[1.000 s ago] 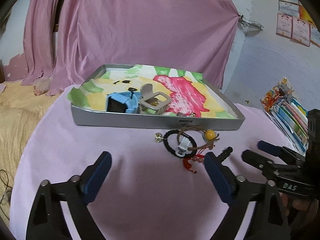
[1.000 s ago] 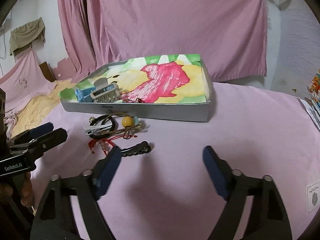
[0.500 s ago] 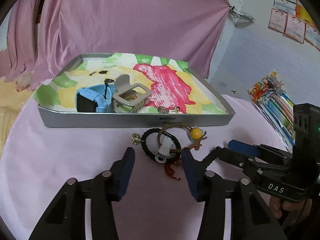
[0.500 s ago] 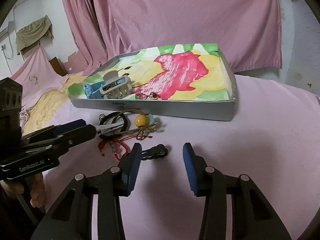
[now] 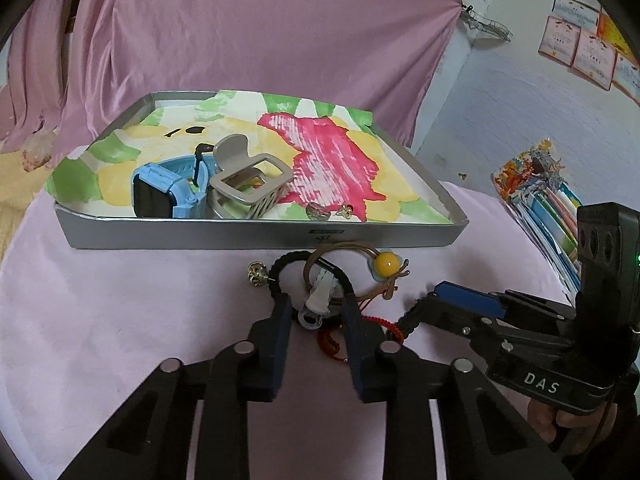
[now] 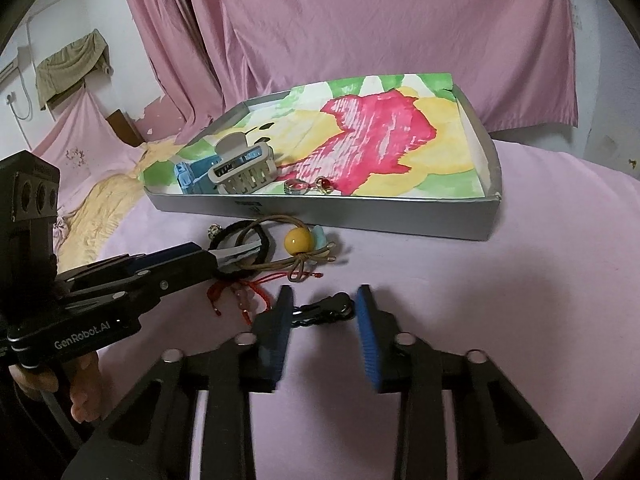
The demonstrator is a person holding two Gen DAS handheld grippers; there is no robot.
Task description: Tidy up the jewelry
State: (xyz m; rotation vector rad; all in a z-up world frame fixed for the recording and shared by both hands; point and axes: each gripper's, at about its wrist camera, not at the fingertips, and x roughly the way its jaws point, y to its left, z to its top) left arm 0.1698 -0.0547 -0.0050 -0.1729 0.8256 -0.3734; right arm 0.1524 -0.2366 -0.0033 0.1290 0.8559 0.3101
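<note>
A pile of jewelry lies on the pink cloth in front of a silver tray (image 5: pixel 260 236): a black hair tie (image 5: pixel 280 268), a white clip (image 5: pixel 320 300), a cord with a yellow bead (image 5: pixel 386 264), a small gold bell (image 5: pixel 256 272) and a red string bracelet (image 5: pixel 332 342). My left gripper (image 5: pixel 317 308) is open but narrow, its fingers on either side of the white clip. My right gripper (image 6: pixel 323 300) is open, straddling a black chain piece (image 6: pixel 324 312). Inside the tray sit a blue watch (image 5: pixel 168 194), a grey claw clip (image 5: pixel 248 184), a ring (image 5: pixel 318 211) and an earring (image 5: pixel 345 211).
A stack of colourful booklets (image 5: pixel 540 196) lies at the table's right edge. Pink curtains hang behind the tray. Yellow bedding (image 6: pixel 100 216) lies beyond the table's left edge. A person's hand (image 6: pixel 84 392) holds the left gripper's handle.
Both grippers have moved forward to the pile and narrowed from wide open. The left now brackets the white clip, the right the black chain piece.
</note>
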